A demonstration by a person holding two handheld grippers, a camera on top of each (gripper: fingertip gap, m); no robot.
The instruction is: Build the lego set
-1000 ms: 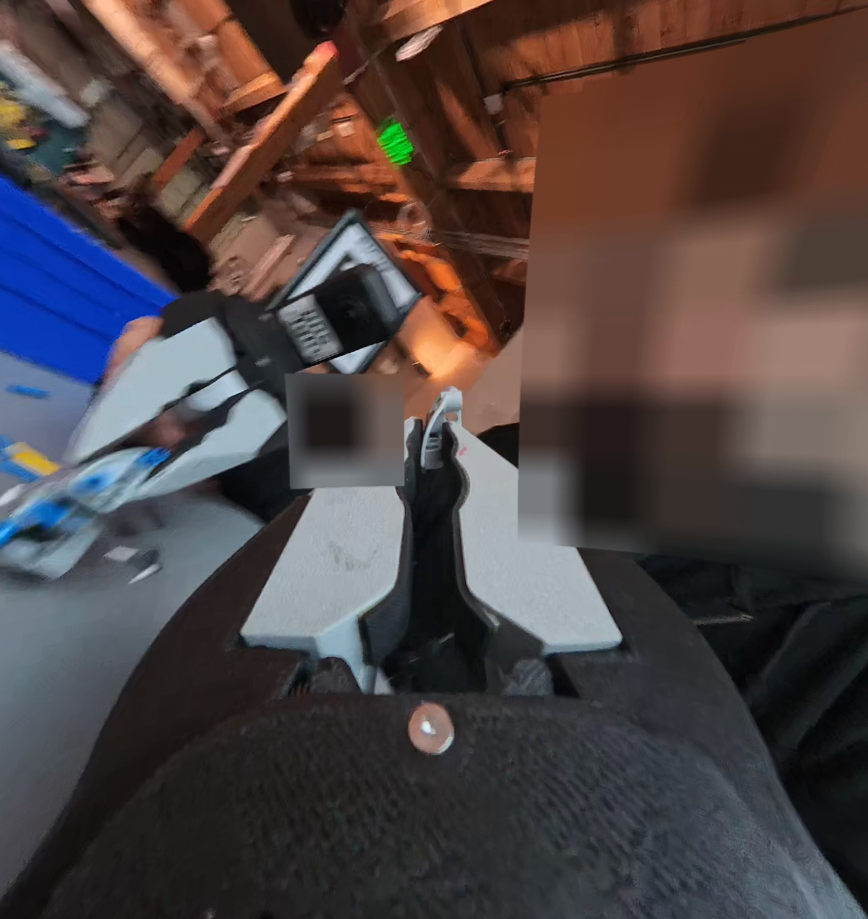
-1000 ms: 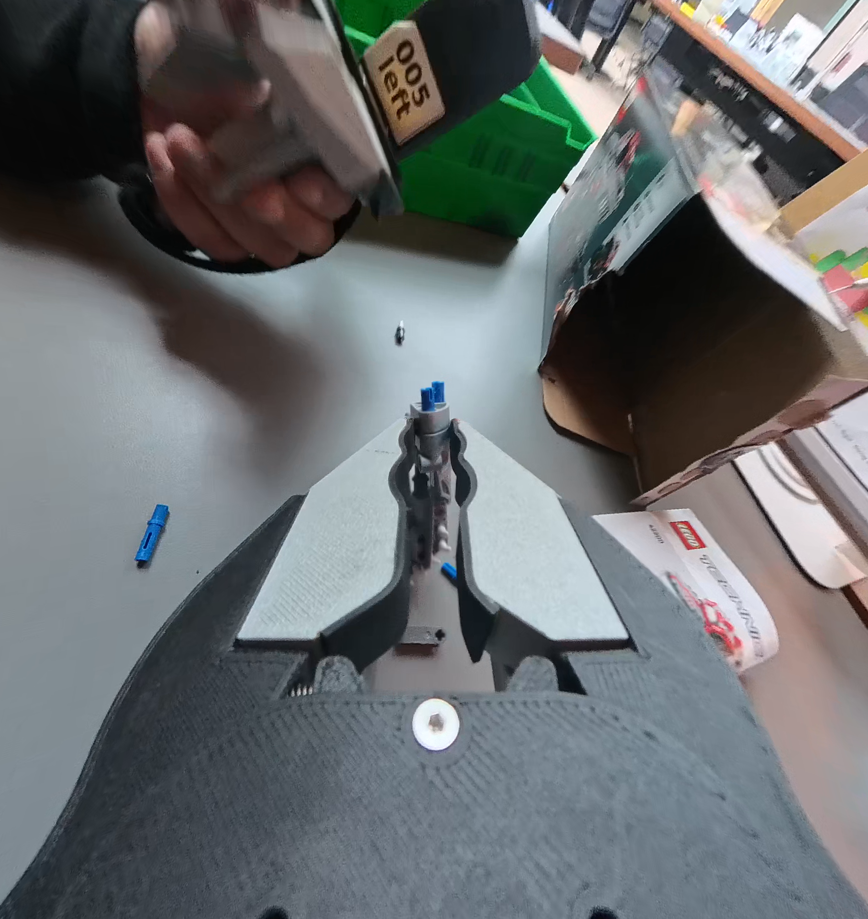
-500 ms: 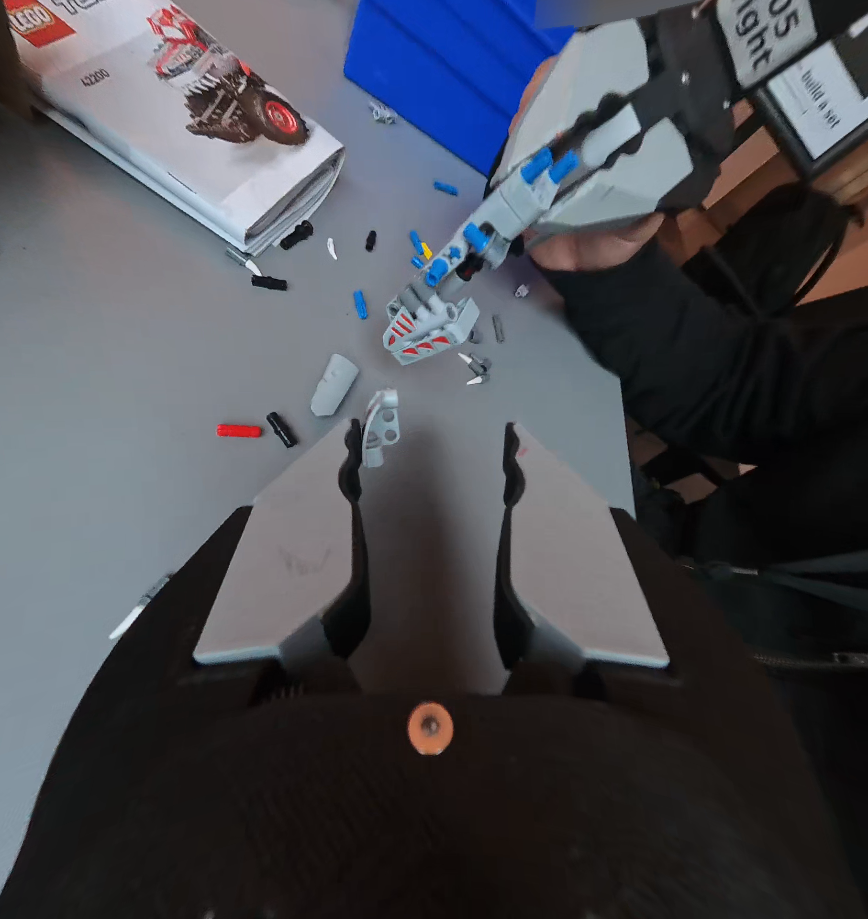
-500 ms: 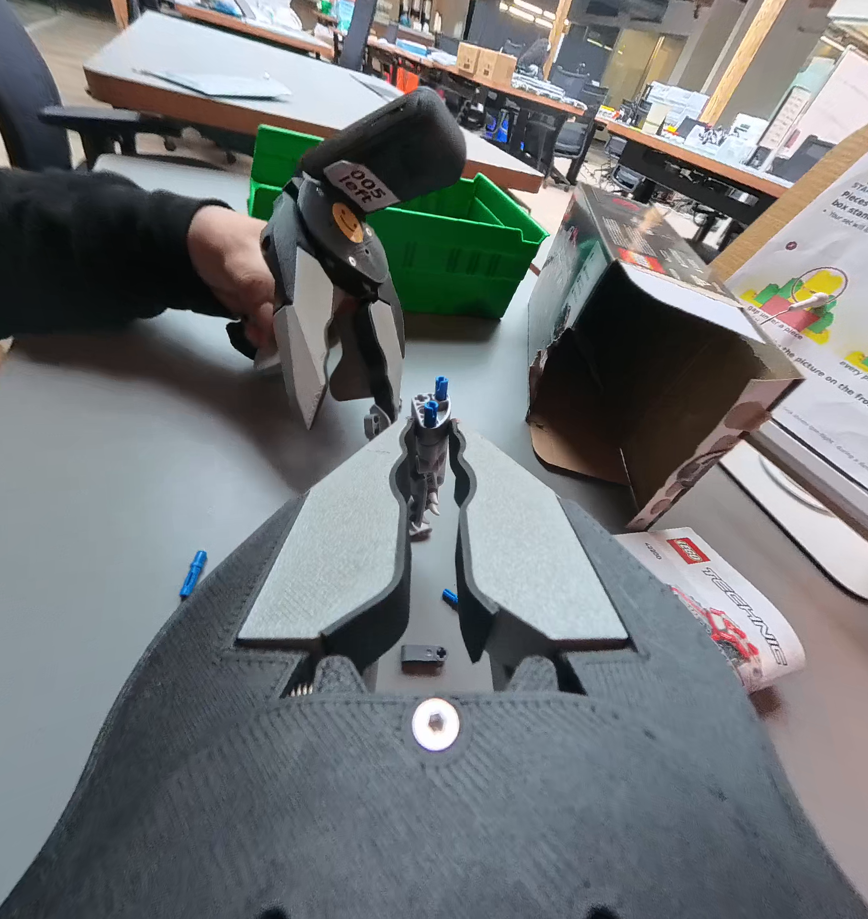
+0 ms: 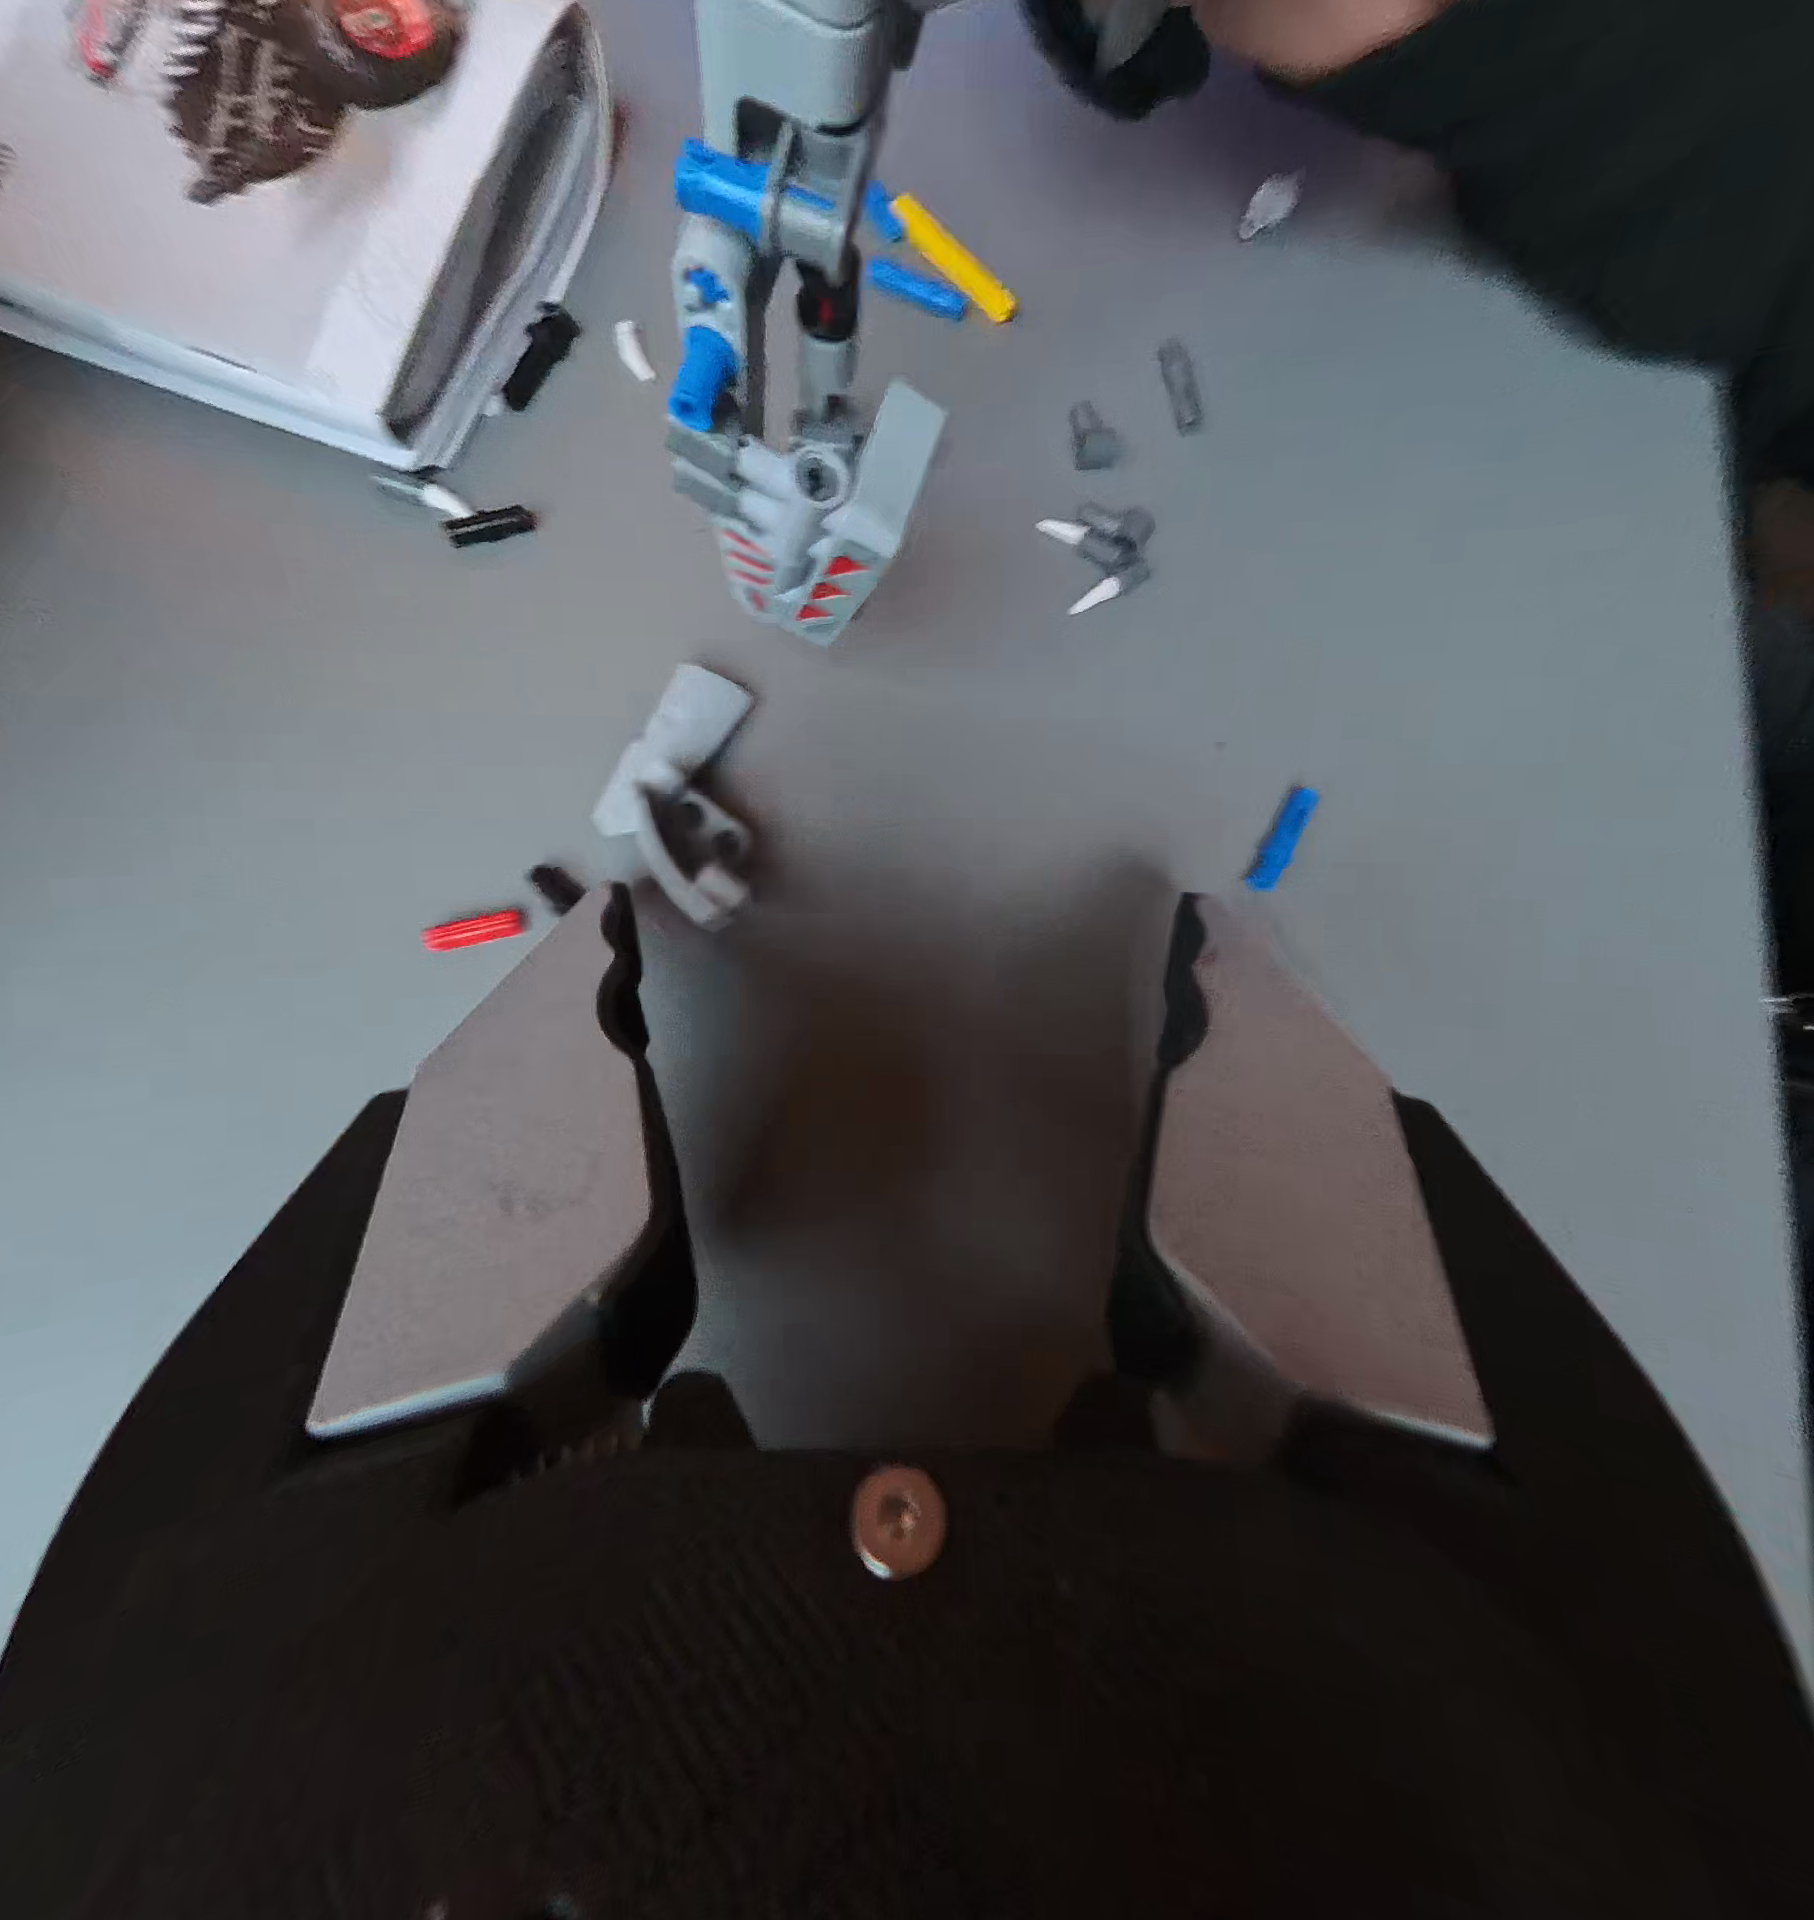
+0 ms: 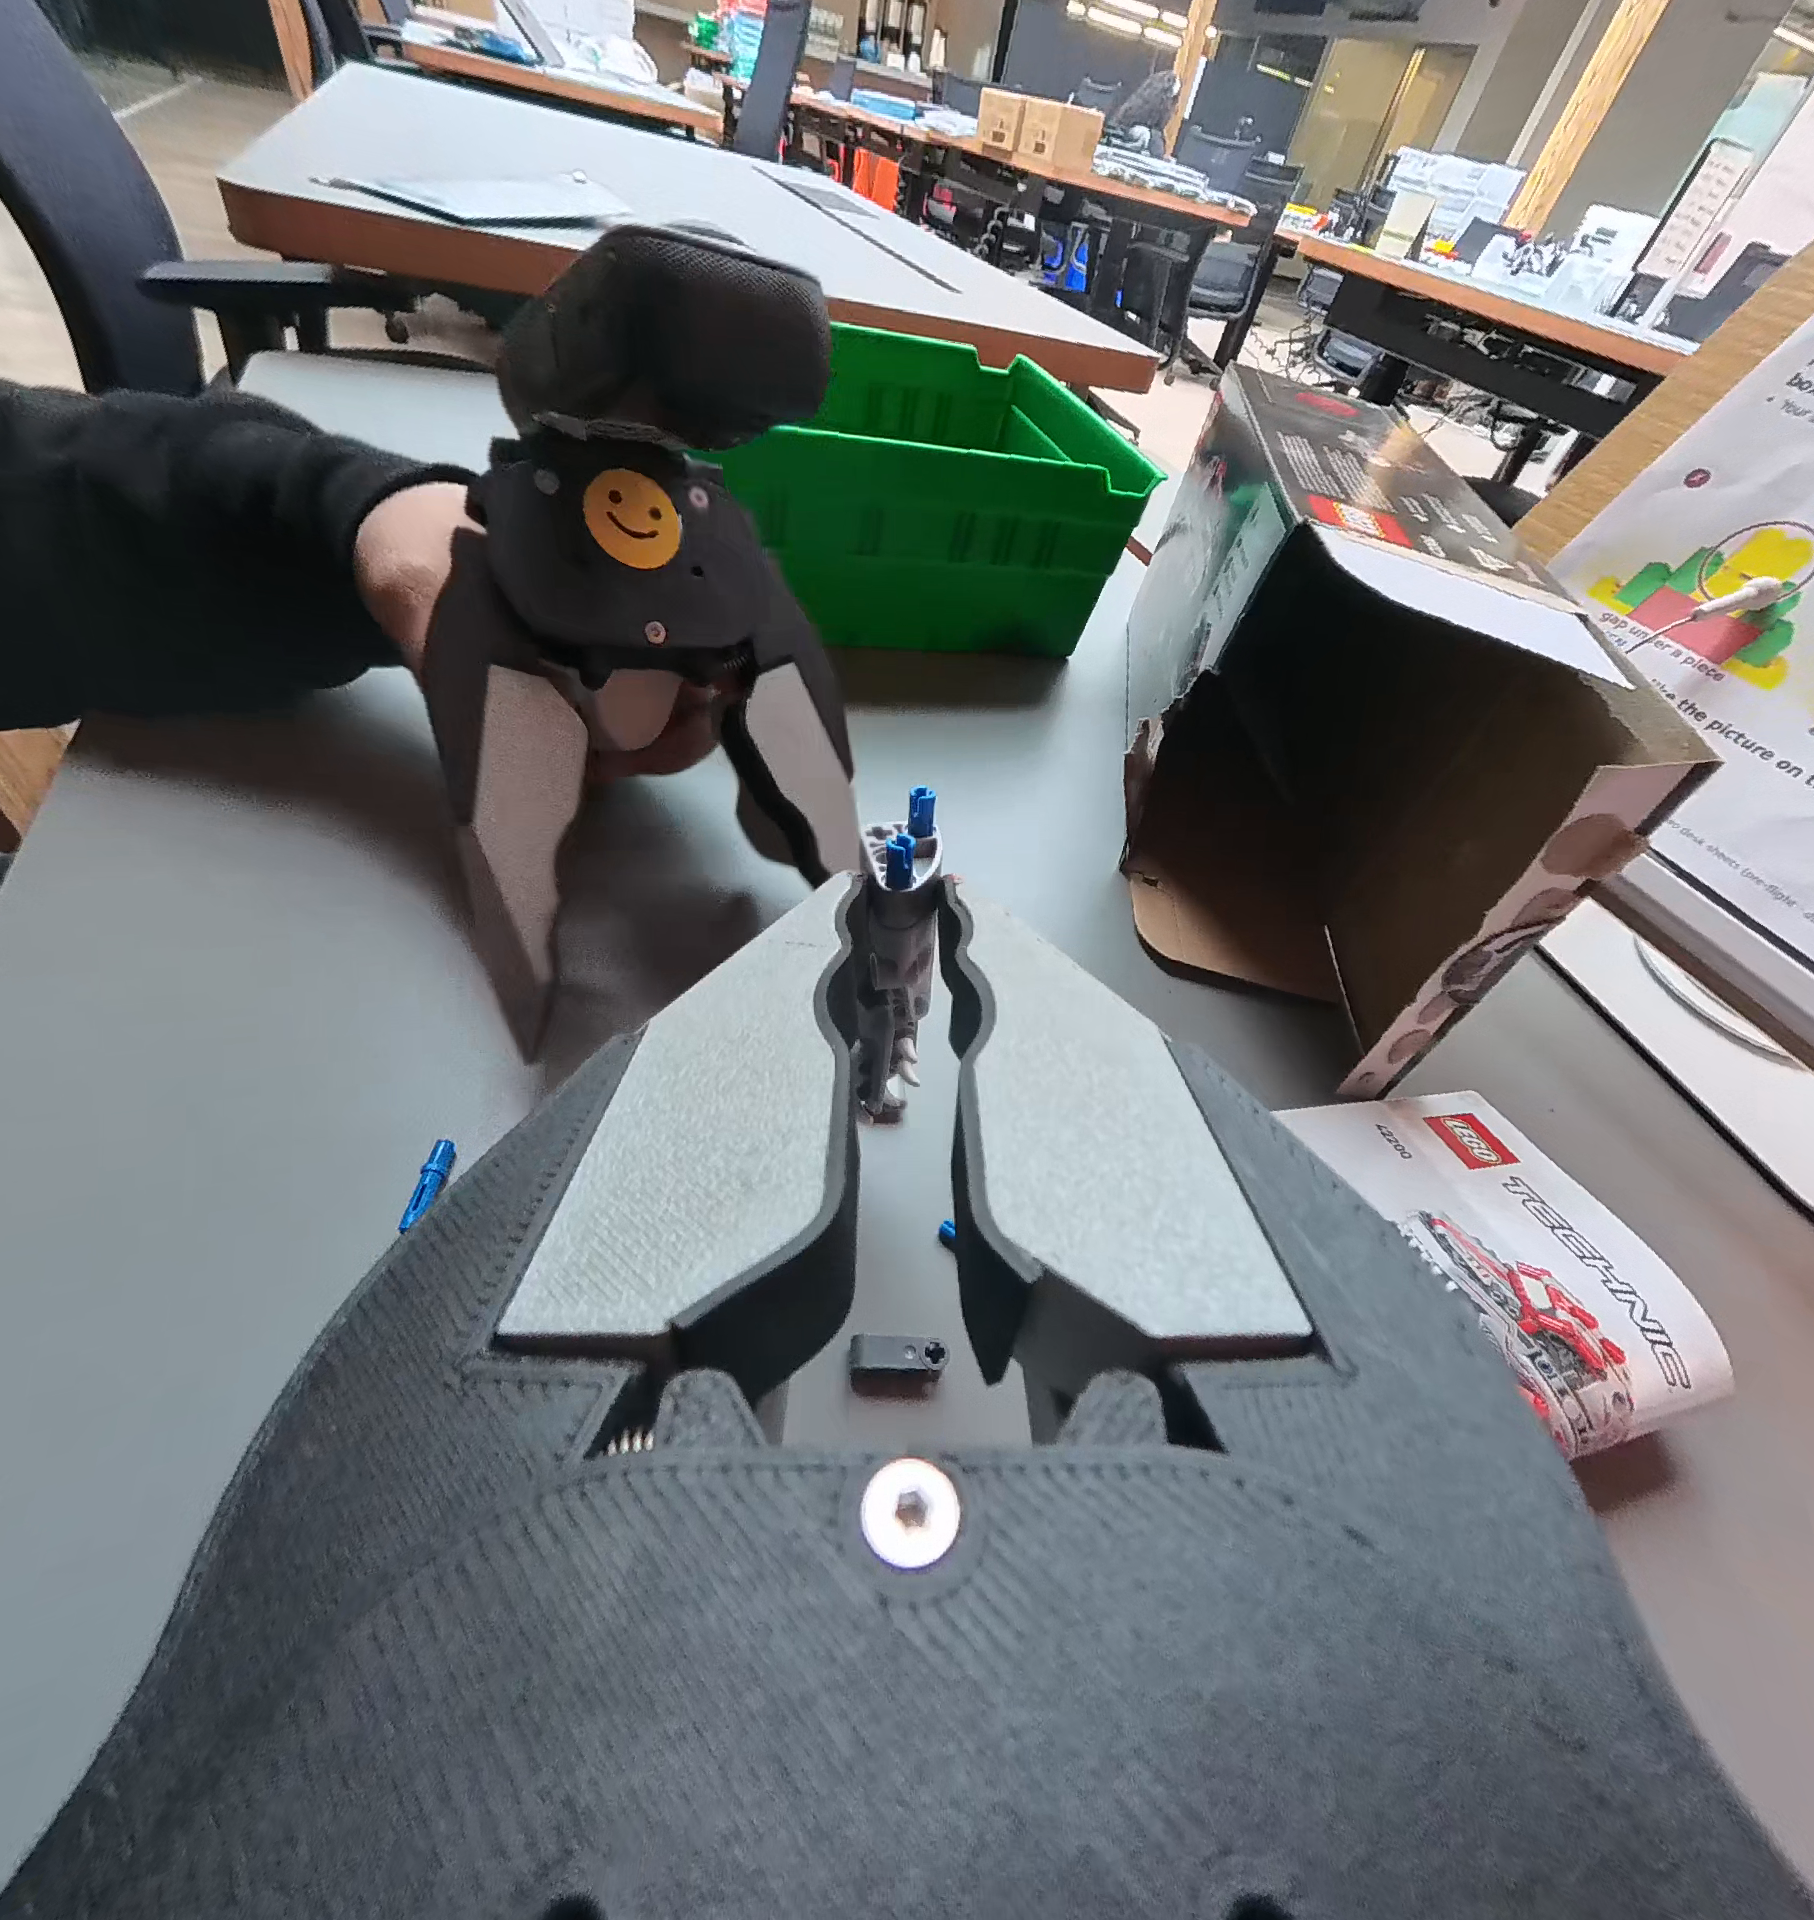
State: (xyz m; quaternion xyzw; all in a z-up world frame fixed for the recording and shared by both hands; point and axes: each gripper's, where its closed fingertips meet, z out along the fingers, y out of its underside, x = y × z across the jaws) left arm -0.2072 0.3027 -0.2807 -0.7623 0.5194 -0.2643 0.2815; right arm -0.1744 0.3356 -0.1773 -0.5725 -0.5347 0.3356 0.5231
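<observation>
Left tongs (image 5: 898, 904) are gaping wide over the grey bench (image 5: 207, 727), gripping nothing; a loose light-grey curved lego piece (image 5: 679, 795) is lying just beside the left fingertip. Right tongs (image 6: 898, 883) are pinching tight on the partly built grey-and-blue lego assembly (image 6: 895, 966), which is hanging down between the fingers with blue pins sticking up past the tips.

Only the left wrist view is showing the scatter: a red ridged axle (image 5: 472, 928), a blue pin (image 5: 1282, 836), a yellow axle (image 5: 953, 257), small white tooth pieces (image 5: 1090, 566), and the assembly's red-triangle-marked head pointing down near the bench. Only the right wrist view is showing the green plastic bin (image 6: 934, 509), the torn-open cardboard set box (image 6: 1402, 748), a white printed sheet (image 6: 1765, 644) at right, and a yellow round sticker on the left tongs' body.

The white instruction booklet (image 6: 1505, 1247) is appearing in both; its left-view copy is smeared by blur and cut off. A small black connector (image 6: 898, 1356) is lying between the right fingers. Print on box, booklet and sheet is present, mostly tilted or cropped.
</observation>
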